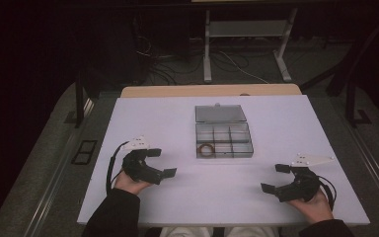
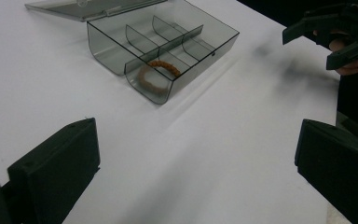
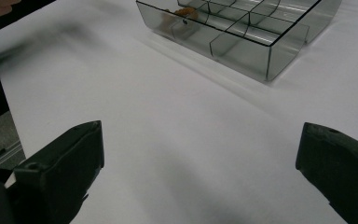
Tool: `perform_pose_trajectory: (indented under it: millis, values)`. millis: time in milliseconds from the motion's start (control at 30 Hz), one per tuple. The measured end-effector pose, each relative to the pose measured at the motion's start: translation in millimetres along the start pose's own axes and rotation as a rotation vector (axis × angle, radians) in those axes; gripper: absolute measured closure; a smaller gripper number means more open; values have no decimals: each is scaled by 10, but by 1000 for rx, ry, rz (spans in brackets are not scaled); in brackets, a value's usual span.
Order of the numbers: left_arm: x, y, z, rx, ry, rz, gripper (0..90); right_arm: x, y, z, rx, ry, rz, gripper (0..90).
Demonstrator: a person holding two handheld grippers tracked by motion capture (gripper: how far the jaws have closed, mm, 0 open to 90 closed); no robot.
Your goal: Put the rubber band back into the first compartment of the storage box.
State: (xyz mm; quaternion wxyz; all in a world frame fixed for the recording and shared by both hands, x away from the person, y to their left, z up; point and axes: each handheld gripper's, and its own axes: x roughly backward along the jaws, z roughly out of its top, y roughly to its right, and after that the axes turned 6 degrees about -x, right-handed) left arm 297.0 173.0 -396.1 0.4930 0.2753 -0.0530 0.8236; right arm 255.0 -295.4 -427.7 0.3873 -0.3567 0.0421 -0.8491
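Your left gripper rests low over the white table with its jaws spread wide and nothing between them; in the left gripper view the 2 black jaws stand far apart at the bottom corners with bare tabletop in the gap. Ahead of those jaws and a little toward the left one sits the clear compartment box, its lid folded flat open behind it. A brown bracelet lies coiled in the corner compartment nearest your left jaws, well apart from them. Beyond your right-hand jaw in that same view you can see your other hand holding the right gripper, also spread. From above, your right gripper sits near the table's near right corner, jaws wide and empty, pointing across toward the left gripper. In the right gripper view its 2 jaws again stand far apart at the bottom, with the box ahead and between them, nearer the right jaw's side, and the bracelet showing dimly through the wall at the box's far left corner. Neither pair of jaws touches the box.
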Motion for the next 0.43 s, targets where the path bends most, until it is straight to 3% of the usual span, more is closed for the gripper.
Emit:
perform_pose_trajectory:
  millis: [433]
  values:
    - [-1, 114, -279, 21, 12, 17, 0, -8, -3, -6, -2, -8, 5, 2]
